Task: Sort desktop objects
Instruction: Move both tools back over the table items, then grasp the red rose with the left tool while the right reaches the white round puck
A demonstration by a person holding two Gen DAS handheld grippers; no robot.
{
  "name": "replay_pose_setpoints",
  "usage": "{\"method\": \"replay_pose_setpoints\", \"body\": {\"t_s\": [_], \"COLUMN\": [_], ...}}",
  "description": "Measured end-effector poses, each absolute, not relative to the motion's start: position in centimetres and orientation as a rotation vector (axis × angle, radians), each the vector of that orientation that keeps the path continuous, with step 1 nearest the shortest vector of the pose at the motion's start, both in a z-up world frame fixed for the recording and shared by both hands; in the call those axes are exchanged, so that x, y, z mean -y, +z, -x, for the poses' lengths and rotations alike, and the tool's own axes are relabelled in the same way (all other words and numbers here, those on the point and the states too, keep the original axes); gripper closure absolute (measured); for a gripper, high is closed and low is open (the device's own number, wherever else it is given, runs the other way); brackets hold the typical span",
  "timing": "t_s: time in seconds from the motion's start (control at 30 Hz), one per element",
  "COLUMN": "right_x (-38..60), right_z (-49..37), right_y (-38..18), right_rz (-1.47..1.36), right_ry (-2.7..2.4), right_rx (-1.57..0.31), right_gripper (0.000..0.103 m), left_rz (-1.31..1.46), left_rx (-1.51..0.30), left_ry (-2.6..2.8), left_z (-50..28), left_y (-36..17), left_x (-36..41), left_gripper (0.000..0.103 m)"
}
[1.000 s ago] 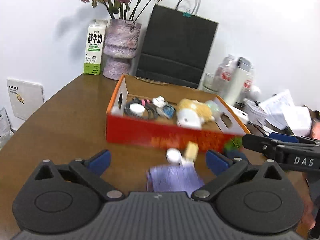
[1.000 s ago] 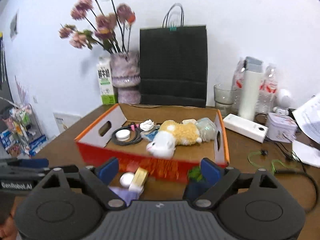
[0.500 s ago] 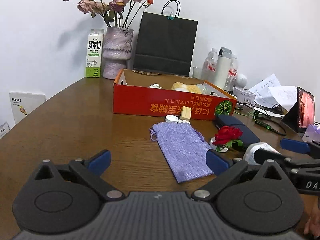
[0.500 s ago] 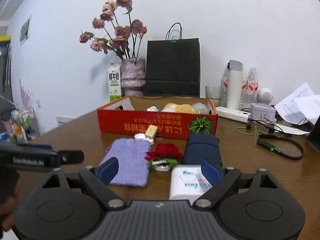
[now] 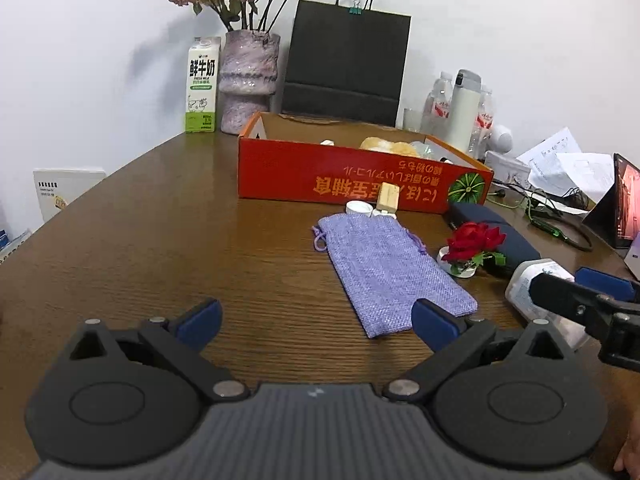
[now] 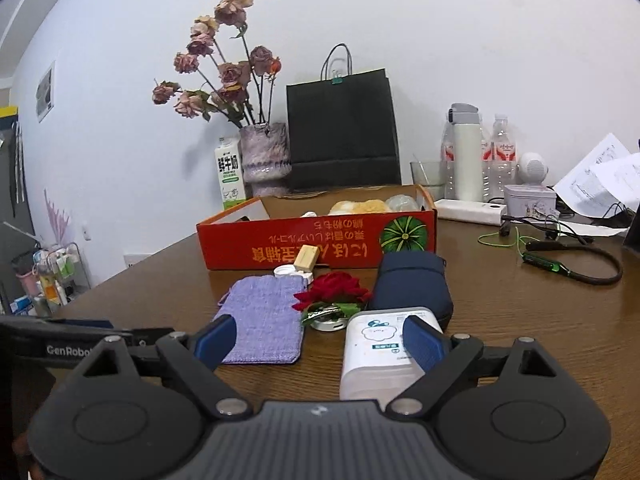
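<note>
both tools hover low over the brown tabletop (image 5: pixel 160 248), and each one has its jaws wide apart and empty. ahead of the left hand-held gripper (image 5: pixel 316 316), a little to its right, lies the purple cloth pouch (image 5: pixel 384 264), flat and limp. i judge it light and soft, so it is best pinched at one edge or near the drawstring. between the fingers of the right hand-held gripper (image 6: pixel 320 338), close to the right one, lies the white plastic container (image 6: pixel 380 356). it looks stiff and smooth, maybe slippery; a grip across its narrow sides seems safest. just beyond it stand the small red rose (image 6: pixel 334 290) and the dark blue case (image 6: pixel 412 284), and farther ahead the red box (image 6: pixel 320 244).
</note>
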State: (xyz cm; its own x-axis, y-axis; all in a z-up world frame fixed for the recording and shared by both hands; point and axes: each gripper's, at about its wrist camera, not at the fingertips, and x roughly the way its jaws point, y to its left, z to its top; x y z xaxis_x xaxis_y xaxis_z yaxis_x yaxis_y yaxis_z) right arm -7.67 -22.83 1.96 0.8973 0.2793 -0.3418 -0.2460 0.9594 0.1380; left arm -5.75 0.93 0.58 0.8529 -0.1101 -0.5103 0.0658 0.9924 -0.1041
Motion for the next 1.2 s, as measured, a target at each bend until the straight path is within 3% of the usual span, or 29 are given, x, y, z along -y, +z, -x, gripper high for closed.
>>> {"method": "replay_pose_setpoints", "body": {"t_s": [0.4, 0.6, 0.87, 1.0, 1.1, 1.13, 1.2], "right_x": [24.8, 25.6, 25.7, 26.6, 26.8, 26.7, 26.4], "right_z": [7.9, 6.3, 4.9, 4.7, 4.5, 4.5, 4.5], "right_y": [2.7, 2.2, 2.7, 2.6, 2.5, 2.6, 2.8], "right_rz": [-0.148, -0.072, -0.043, -0.075, -0.080, -0.077, -0.062], "right_ry": [0.173, 0.117, 0.130, 0.122, 0.123, 0.127, 0.143], "right_rx": [-0.397, -0.505, -0.498, -0.506, -0.510, -0.505, -0.494], "right_gripper": [0.013, 0.013, 0.015, 0.015, 0.014, 0.014, 0.014], "left_rz": [0.095, 0.072, 0.108, 0.119, 0.061, 0.048, 0.087], "left_rx": [-0.548, -0.514, -0.525, -0.580, -0.646, -0.667, -0.650], "left_ry": [-0.112, -0.164, -0.366, -0.438, -0.465, -0.477, -0.489], "left_z": [5.9, 5.9, 0.7, -3.4, -5.4, -5.7, -5.4], "left_y": [0.6, 1.3, 3.1, 3.0, 2.1, 1.8, 1.8], "left_x": [-1.1, 0.0, 4.5, 7.3, 9.5, 9.8, 9.3], "left_gripper": [0.000, 0.000, 0.002, 0.012, 0.041, 0.059, 0.068]}}
